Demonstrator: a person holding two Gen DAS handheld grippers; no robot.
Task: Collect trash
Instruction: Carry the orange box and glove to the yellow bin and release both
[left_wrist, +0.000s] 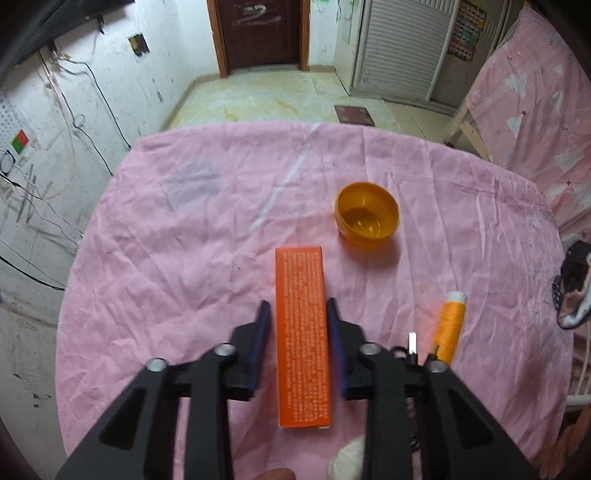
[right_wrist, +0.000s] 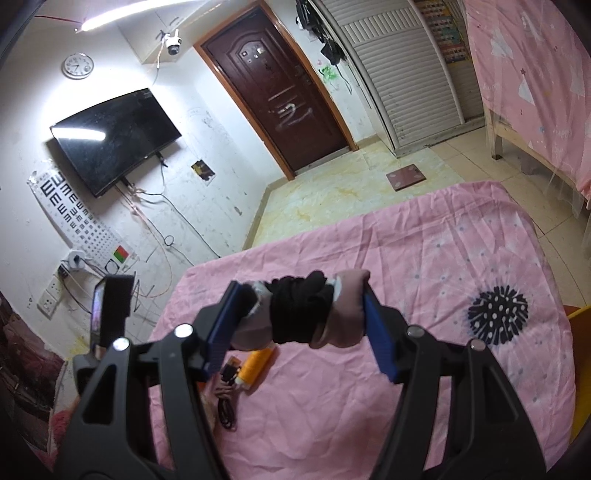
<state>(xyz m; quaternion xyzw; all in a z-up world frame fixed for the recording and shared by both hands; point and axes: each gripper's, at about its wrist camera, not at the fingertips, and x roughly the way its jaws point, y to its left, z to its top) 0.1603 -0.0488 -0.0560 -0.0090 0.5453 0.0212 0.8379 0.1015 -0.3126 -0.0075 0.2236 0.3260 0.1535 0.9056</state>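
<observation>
The left gripper (left_wrist: 298, 325) grips the orange box (left_wrist: 303, 339) on both long sides; the box lies on the pink sheet (left_wrist: 184, 240) toward its near edge. The right gripper (right_wrist: 306, 314) clasps a pink-and-black cloth bundle (right_wrist: 301, 310) above the sheet. An orange bowl (left_wrist: 366, 213) sits beyond the box, a thread spool (left_wrist: 450, 325) right of it. The sheet's far half lies bare to its edge.

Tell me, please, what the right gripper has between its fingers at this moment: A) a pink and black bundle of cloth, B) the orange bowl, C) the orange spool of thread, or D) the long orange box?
A: in the right wrist view the right gripper has its blue pads on either end of the pink and black bundle of cloth, lifted above the pink sheet.
</observation>
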